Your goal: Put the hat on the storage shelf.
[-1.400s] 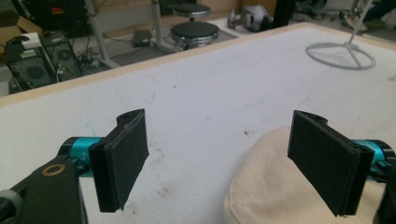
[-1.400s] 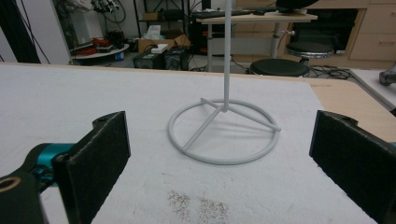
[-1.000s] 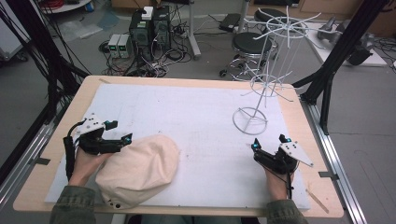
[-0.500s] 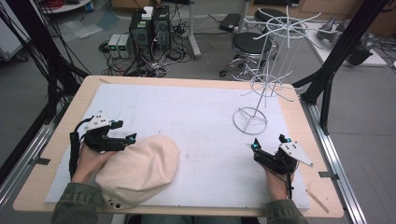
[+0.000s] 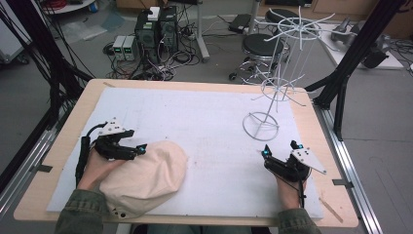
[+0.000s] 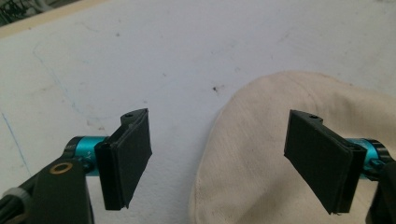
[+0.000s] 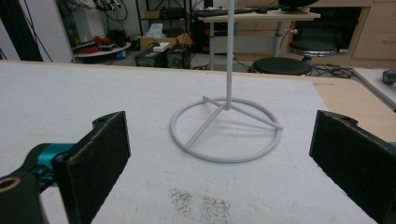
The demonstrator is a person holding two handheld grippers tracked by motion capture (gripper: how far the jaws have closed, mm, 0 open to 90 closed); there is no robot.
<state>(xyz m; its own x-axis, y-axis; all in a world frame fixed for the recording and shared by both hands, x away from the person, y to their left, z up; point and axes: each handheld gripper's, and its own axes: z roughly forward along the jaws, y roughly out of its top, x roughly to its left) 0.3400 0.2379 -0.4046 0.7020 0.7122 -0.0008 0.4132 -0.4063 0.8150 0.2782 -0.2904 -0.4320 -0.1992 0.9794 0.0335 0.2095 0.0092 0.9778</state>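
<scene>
Under the spread-jawed left gripper point(image 6: 219, 158), a rumpled cream cap point(image 5: 146, 178); right gripper point(image 5: 281, 150) spread too

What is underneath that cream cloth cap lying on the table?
The cream cloth cap lies on the white mat that covers the wooden table. Whatever sits beneath its dome is hidden by the fabric.
</scene>
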